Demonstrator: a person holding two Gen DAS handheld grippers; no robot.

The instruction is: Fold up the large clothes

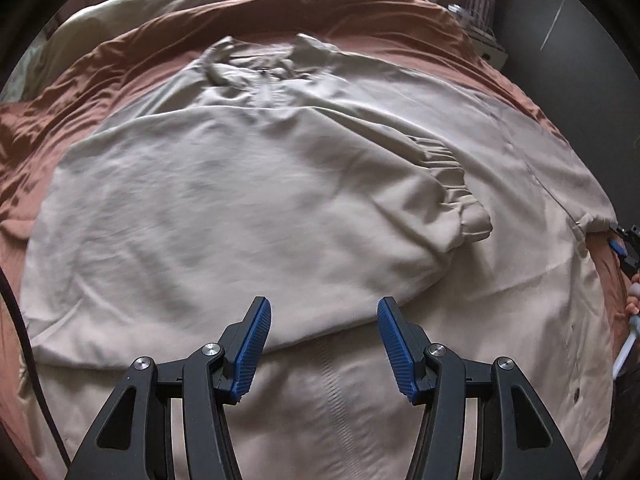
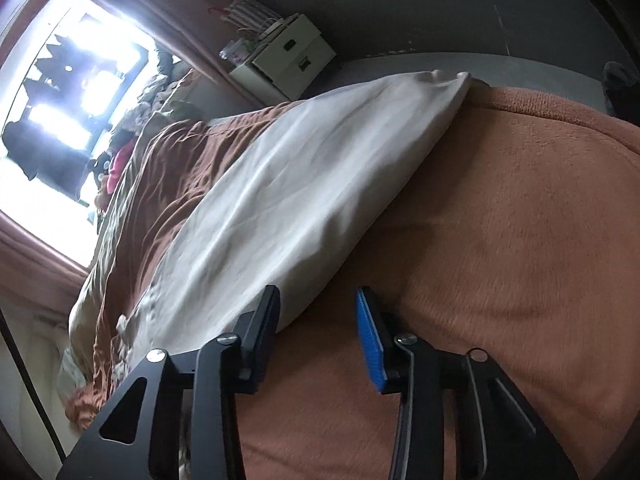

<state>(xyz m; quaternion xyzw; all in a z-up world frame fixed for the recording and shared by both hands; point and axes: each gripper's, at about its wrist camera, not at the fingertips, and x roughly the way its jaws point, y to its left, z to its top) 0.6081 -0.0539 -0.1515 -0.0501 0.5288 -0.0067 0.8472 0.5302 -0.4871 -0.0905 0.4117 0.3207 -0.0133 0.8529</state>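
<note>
From the left wrist view, a large beige jacket (image 1: 280, 208) lies spread flat on a bed covered by a rust-brown blanket (image 1: 60, 120), collar at the far end, one sleeve with an elastic cuff (image 1: 460, 200) folded across the body. The cloth looks thin, soft and light; it would likely slump and slide, so a hem, cuff or side edge seems the best hold. The left hand-held gripper (image 1: 324, 344) hangs above the lower body, jaws spread wide, holding nothing.

From the right wrist view, the jacket's side edge (image 2: 320, 208) lies on the blanket (image 2: 500, 240). The right hand-held gripper (image 2: 316, 328) is spread, empty, its jaws either side of that edge, apparently not yet pinching.
</note>
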